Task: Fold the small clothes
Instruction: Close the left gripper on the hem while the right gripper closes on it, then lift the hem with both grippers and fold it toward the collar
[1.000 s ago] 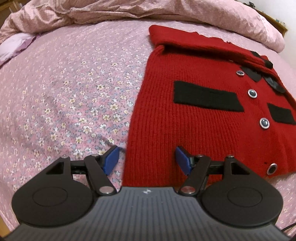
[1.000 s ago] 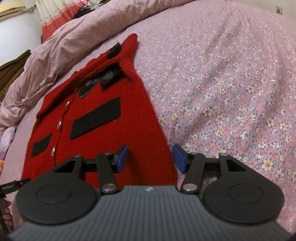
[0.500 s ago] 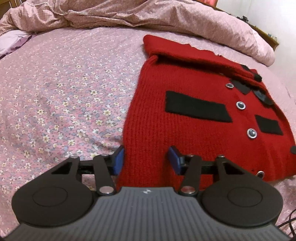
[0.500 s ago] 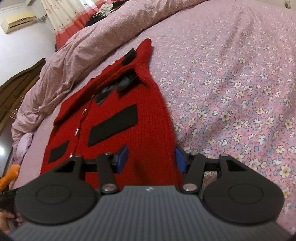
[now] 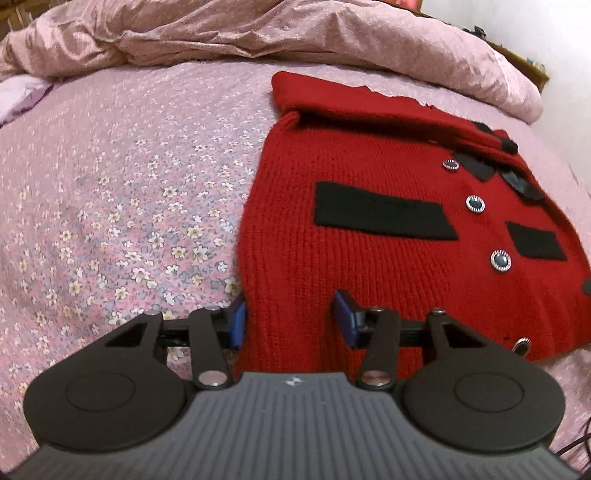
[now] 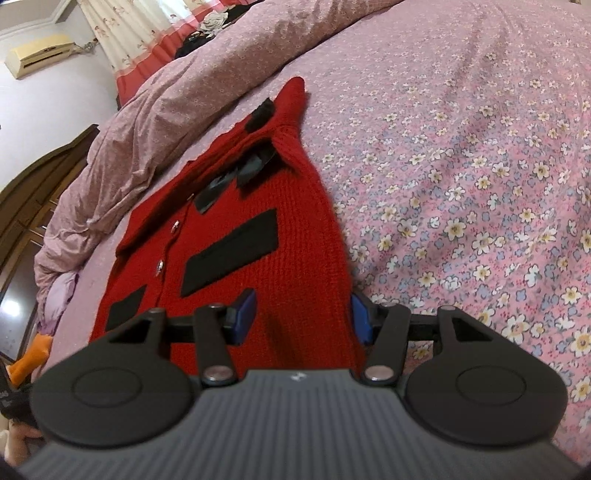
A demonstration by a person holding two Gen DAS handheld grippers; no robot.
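Observation:
A red knitted sweater with black pocket strips and silver buttons lies face up on a flowered pink bedsheet. My left gripper is at the sweater's near left hem corner. Its blue pads press on a bunched fold of knit that fills the gap between them. In the right wrist view the same sweater stretches away to the left. My right gripper is shut on the opposite hem corner, where the cloth rises up between its pads. One sleeve lies folded along the far edge.
A crumpled pink duvet is heaped along the far side of the bed. A pale purple cloth lies at the far left. A dark wooden wardrobe and an orange object stand beyond the bed's edge.
The left jaws narrowed from wide apart onto the sweater's corner. Both cameras tipped upward, and the knit at both corners now stands bunched between the pads.

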